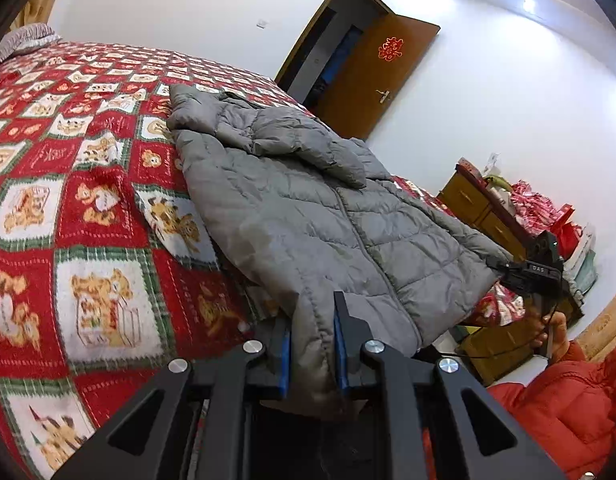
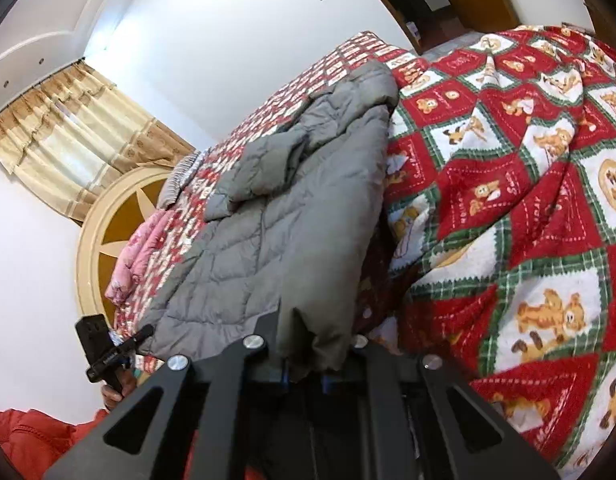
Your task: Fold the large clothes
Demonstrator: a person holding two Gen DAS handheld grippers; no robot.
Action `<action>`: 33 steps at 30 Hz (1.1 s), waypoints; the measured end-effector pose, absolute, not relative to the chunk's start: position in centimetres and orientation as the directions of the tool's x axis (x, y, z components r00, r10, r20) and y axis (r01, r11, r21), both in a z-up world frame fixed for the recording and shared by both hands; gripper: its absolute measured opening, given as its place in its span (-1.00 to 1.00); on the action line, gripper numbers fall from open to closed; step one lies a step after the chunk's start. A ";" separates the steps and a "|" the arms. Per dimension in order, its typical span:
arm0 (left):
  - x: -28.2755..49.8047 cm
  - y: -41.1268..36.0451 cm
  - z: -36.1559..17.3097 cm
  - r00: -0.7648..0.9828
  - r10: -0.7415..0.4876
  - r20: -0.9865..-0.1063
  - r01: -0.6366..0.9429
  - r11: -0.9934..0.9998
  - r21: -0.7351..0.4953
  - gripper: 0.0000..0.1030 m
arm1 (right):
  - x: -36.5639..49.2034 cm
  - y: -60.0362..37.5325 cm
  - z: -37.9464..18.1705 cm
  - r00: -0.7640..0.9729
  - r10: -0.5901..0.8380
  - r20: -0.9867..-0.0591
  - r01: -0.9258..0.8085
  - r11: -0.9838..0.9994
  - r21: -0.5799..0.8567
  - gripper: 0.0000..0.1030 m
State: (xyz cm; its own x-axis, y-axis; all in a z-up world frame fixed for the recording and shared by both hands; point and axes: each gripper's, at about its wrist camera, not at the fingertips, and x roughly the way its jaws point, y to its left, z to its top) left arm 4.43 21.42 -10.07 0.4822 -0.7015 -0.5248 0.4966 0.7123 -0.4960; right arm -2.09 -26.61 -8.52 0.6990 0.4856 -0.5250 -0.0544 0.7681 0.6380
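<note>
- Grey padded jacket (image 1: 308, 208): spread across the bed, over a red patterned blanket (image 1: 67, 168), hem toward the holder.
- Left gripper (image 1: 312, 344): pinching one hem corner, cloth bunched between its blue pads.
- Right gripper (image 2: 303, 364): clamped on the opposite hem corner.
- Wooden cabinet (image 1: 480, 208): red packages piled on top.

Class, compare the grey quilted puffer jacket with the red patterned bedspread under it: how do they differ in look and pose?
The grey quilted puffer jacket is plain and puffy; the red patterned bedspread is flat, with bear pictures in squares. The jacket's hem corners are lifted, pinched by the left gripper and right gripper; the bedspread lies spread on the bed. Both are soft fabric.
</note>
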 end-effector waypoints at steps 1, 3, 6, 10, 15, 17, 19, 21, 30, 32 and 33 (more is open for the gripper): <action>4.3 21.5 -9.9 0.483 -0.705 -0.519 0.500 0.709 -0.497 -0.67 | -2.0 -26.7 -8.6 0.700 0.496 -0.514 -0.057 0.756 0.652 -0.73; 4.0 21.8 -9.4 0.481 -0.720 -0.500 0.506 0.694 -0.512 -0.67 | -2.3 -26.9 -8.4 0.708 0.522 -0.476 -0.069 0.721 0.689 -0.73; 4.0 22.3 -7.8 0.481 -0.763 -0.432 0.518 0.645 -0.562 -0.67 | -2.7 -27.3 -7.4 0.720 0.551 -0.421 -0.104 0.685 0.721 -0.73; 5.5 22.7 -4.1 0.512 -0.773 -0.376 0.529 0.628 -0.571 -0.67 | -2.0 -27.9 -4.2 0.754 0.524 -0.395 -0.142 0.718 0.681 -0.73; 9.8 23.2 0.0 0.577 -0.740 -0.344 0.495 0.653 -0.574 -0.67 | 1.9 -29.2 0.5 0.797 0.525 -0.301 -0.202 0.699 0.686 -0.73; 12.7 23.6 1.4 0.602 -0.727 -0.330 0.466 0.656 -0.594 -0.67 | 4.3 -29.7 2.1 0.808 0.511 -0.292 -0.205 0.709 0.674 -0.73; 15.1 23.9 2.2 0.624 -0.702 -0.342 0.428 0.674 -0.602 -0.67 | 6.6 -30.4 3.1 0.816 0.506 -0.280 -0.201 0.702 0.684 -0.73; 18.3 24.1 2.8 0.650 -0.665 -0.367 0.368 0.699 -0.613 -0.67 | 10.1 -30.8 4.3 0.822 0.502 -0.268 -0.192 0.688 0.700 -0.73; 33.8 22.4 1.6 0.780 -0.394 -0.486 0.065 0.824 -0.563 -0.67 | 29.1 -31.7 2.4 0.839 0.384 -0.385 -0.031 0.741 0.671 -0.74; 38.0 21.4 -0.5 0.770 -0.368 -0.522 0.016 0.828 -0.560 -0.67 | 32.5 -31.8 0.3 0.837 0.352 -0.418 0.006 0.759 0.651 -0.74; 39.8 20.9 -1.7 0.768 -0.334 -0.546 -0.020 0.841 -0.541 -0.67 | 34.9 -31.7 -1.5 0.833 0.333 -0.441 0.031 0.768 0.639 -0.74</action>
